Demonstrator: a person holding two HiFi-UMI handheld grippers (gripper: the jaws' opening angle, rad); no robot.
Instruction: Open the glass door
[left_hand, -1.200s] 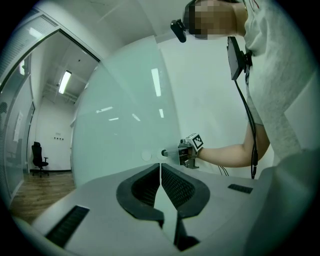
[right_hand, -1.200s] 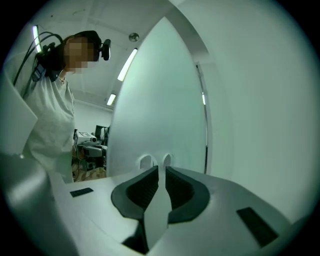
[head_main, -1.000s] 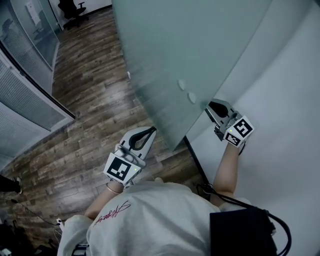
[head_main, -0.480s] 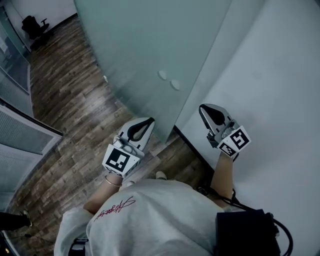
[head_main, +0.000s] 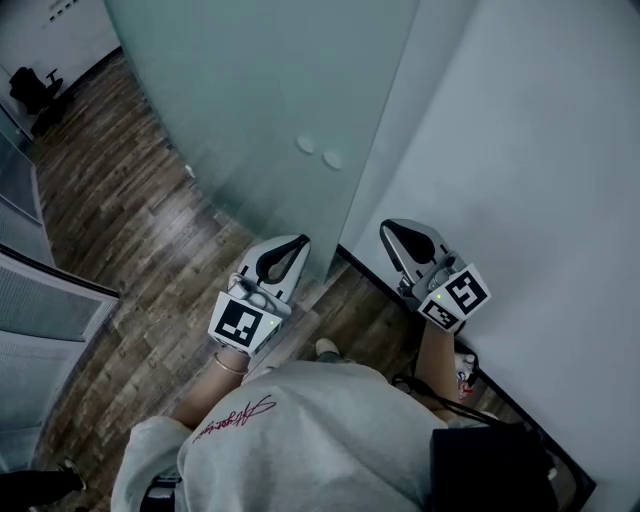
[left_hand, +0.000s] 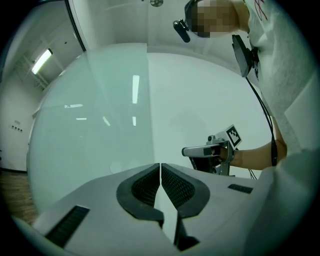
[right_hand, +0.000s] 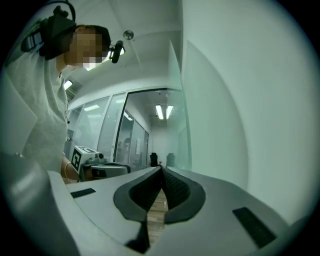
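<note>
The frosted glass door (head_main: 270, 110) stands ahead of me, with two round fittings (head_main: 318, 152) near its free edge. Its lower corner ends just past my left gripper (head_main: 298, 243), which is shut with nothing in it. My right gripper (head_main: 388, 230) is shut and empty too, held level beside the white wall (head_main: 540, 180) and apart from the door's edge. In the left gripper view the left gripper (left_hand: 160, 165) faces the glass door (left_hand: 90, 115), and the right gripper (left_hand: 192, 150) shows at the right. In the right gripper view the right gripper (right_hand: 161, 170) points along the door's edge (right_hand: 180, 115) into a corridor.
Wood floor (head_main: 120, 200) runs left of the door. A glazed partition with blinds (head_main: 40, 300) lines the far left, and an office chair (head_main: 35, 88) stands at the back. My shoe (head_main: 326, 348) is by the threshold. A cable and a dark bag (head_main: 490, 460) hang at my right side.
My right gripper has come away from the door's edge and moved left, nearer the left gripper. The left gripper has barely shifted. The view has swung, with the door now further left.
</note>
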